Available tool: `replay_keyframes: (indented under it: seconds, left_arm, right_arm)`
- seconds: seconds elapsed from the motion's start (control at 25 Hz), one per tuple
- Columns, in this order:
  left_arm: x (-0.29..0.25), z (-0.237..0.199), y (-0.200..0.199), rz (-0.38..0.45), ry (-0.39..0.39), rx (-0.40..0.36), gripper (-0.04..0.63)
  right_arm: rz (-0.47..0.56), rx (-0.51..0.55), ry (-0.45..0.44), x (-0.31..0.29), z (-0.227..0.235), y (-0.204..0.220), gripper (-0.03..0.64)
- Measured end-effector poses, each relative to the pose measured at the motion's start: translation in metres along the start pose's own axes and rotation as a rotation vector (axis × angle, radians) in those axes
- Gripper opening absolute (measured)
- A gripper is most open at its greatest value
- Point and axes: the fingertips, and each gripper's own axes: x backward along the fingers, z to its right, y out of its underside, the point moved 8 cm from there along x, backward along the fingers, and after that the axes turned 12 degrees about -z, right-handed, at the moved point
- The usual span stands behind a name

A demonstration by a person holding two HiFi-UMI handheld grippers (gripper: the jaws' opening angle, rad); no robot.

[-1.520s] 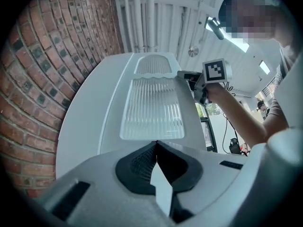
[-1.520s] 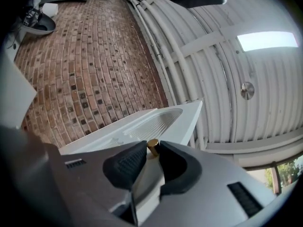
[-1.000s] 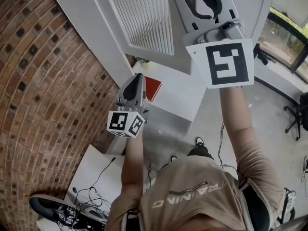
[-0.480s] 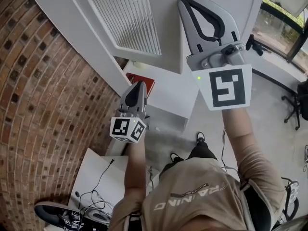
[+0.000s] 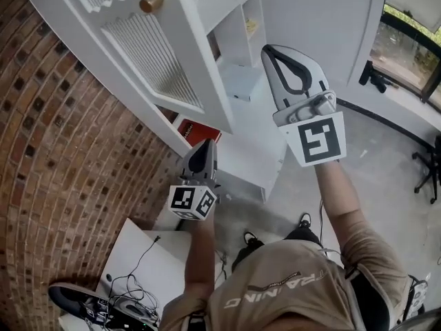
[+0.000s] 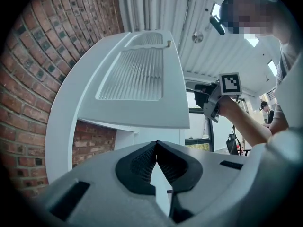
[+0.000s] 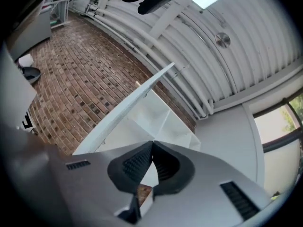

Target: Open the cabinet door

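1. head view: the cabinet door (image 5: 148,54) now stands swung wide. its brass knob (image 5: 152,3) is at the upper left and the shelves (image 5: 238,19) are open to view. a second ago the louvred panel sat right at the fingers of the right gripper (image 5: 273,49) and no shelves showed. that gripper has since come down and away, so the door's free edge now lies left of and beyond its fingertips, clear of them. its jaws are clenched on nothing. the left gripper (image 5: 204,145) sits lower, also clenched and empty, with a red thing (image 5: 200,129) just beyond its tip. we judge the door open and the task as good as done. for writing, the shirt (image 5: 289,288) carries "training", upside down to us. the marker cubes (image 5: 317,140) show only black-and-white squares, no letters.

2. left gripper view: the pads (image 6: 139,163) meet at their tips with nothing between them. the door hangs above and ahead of the fingers, well apart, with its louvres turned toward us. we see no label on it.

3. right gripper view: the jaws close tip to tip on nothing. the door shows edge-on, up and to the left of the fingers, and the shelves lie straight beyond them. we can read no writing here.
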Motion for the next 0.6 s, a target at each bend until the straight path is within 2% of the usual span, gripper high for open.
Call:
replay_keyframes:
  seconds: [0.16, 0.36, 0.52, 0.6]
  left_arm:
    - [-0.015, 0.034, 0.008, -0.029, -0.055, 0.001, 0.008]
    - [-0.036, 0.07, 0.016, -0.076, -0.116, -0.032, 0.009]
    - [-0.055, 0.092, 0.028, -0.086, -0.179, -0.039, 0.009]
    - [-0.067, 0.102, 0.036, -0.08, -0.238, -0.037, 0.008]
  right_arm:
    - [-0.037, -0.05, -0.081, 0.01, 0.027, 0.042, 0.014]
    - [-0.129, -0.197, -0.208, 0.021, 0.044, 0.1, 0.014]
    - [-0.165, -0.226, -0.31, 0.029, 0.046, 0.143, 0.014]
    - [-0.173, -0.224, -0.363, 0.036, 0.05, 0.16, 0.014]
